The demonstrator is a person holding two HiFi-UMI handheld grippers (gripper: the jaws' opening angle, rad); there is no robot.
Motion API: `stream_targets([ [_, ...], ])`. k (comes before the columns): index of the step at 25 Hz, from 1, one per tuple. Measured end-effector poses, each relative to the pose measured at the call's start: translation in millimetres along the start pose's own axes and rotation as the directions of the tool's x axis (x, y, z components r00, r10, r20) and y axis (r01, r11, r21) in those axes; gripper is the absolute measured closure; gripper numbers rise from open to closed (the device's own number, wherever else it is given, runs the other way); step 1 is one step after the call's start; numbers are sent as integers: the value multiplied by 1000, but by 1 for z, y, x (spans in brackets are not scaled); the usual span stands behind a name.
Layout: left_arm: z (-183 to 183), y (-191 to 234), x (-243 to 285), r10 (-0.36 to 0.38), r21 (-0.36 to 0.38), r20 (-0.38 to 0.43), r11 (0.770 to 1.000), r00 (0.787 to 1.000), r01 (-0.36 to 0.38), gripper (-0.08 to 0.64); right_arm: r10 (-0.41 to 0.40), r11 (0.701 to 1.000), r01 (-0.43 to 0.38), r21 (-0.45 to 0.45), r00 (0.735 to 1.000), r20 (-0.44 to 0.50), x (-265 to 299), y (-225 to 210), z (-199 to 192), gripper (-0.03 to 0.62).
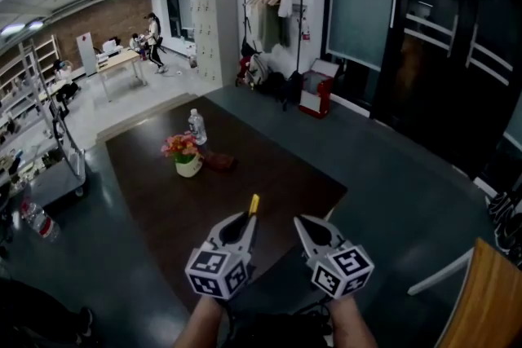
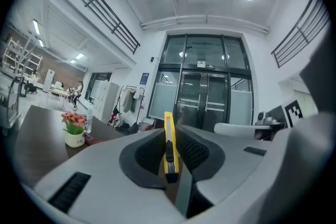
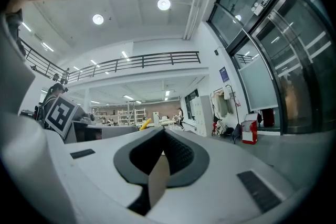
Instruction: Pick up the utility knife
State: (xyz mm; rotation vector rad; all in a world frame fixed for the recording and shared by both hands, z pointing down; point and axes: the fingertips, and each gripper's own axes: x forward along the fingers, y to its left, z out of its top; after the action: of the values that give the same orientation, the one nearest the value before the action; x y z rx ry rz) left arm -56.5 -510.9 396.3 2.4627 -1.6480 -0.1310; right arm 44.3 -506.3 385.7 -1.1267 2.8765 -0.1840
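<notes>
Dark brown rectangular tabletop (image 1: 155, 208): a white pot of pink and orange flowers (image 1: 187, 156) and a clear plastic water bottle (image 1: 196, 126) stand toward its far edge. Left gripper (image 1: 245, 222) is raised over the near edge, jaws partly closed and clamped on the slim yellow utility knife (image 2: 169, 136). The knife is clear of the tabletop, its tip protruding forward. Right gripper (image 3: 160, 149) is just beside it, jaws together, nothing between them.

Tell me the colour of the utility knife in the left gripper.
The utility knife is yellow with a black slider, clearest in the left gripper view.
</notes>
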Motion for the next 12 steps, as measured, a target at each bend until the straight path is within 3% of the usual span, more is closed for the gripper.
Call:
stream_targets([
  [12,4,-3,8,-23,15,-1,1000,1000,23,491,-11,1000,10,-18,1000,-6,6,-2,8,583],
])
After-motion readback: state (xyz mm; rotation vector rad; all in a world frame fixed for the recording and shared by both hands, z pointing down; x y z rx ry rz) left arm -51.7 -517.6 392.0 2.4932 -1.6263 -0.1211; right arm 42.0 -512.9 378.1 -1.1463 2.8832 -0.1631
